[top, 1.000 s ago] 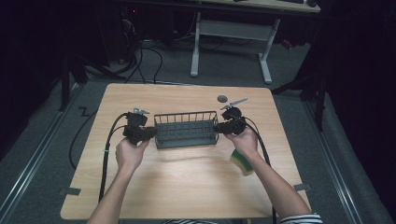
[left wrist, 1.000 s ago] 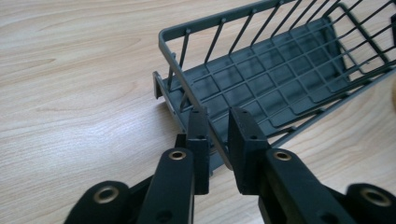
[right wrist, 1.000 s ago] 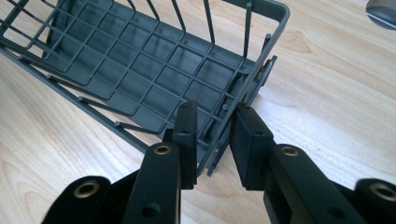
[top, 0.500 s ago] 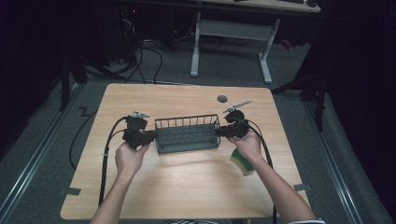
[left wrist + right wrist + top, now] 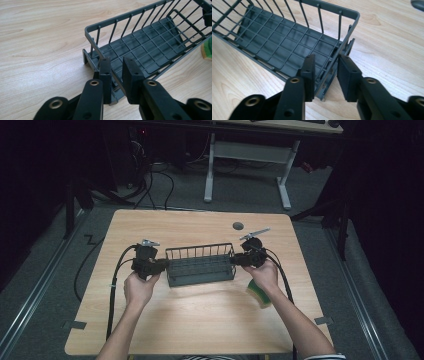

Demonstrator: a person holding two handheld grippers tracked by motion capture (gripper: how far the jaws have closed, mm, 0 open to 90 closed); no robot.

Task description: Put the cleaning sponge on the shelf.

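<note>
A grey wire basket (image 5: 200, 266) stands on the wooden table (image 5: 200, 320), long side facing me. My left gripper (image 5: 165, 265) straddles its left end wall. In the left gripper view the jaws (image 5: 117, 67) have just been opening, with the basket (image 5: 150, 42) rim between them and a slim gap at one pad. My right gripper (image 5: 233, 260) is at the right end. Its jaws (image 5: 325, 62) have also just been opening and stand clear on both sides of the basket (image 5: 274, 37) wall. The basket is empty.
A green and yellow sponge (image 5: 260, 293) lies by my right hand, also at the edge of the left gripper view (image 5: 207, 50). A small dark disc (image 5: 238, 225) sits behind the basket. A white desk frame (image 5: 245, 155) and floor cables lie beyond the table.
The basket sits slightly lower in the picture than a second ago. Both hands keep their places at its ends.
</note>
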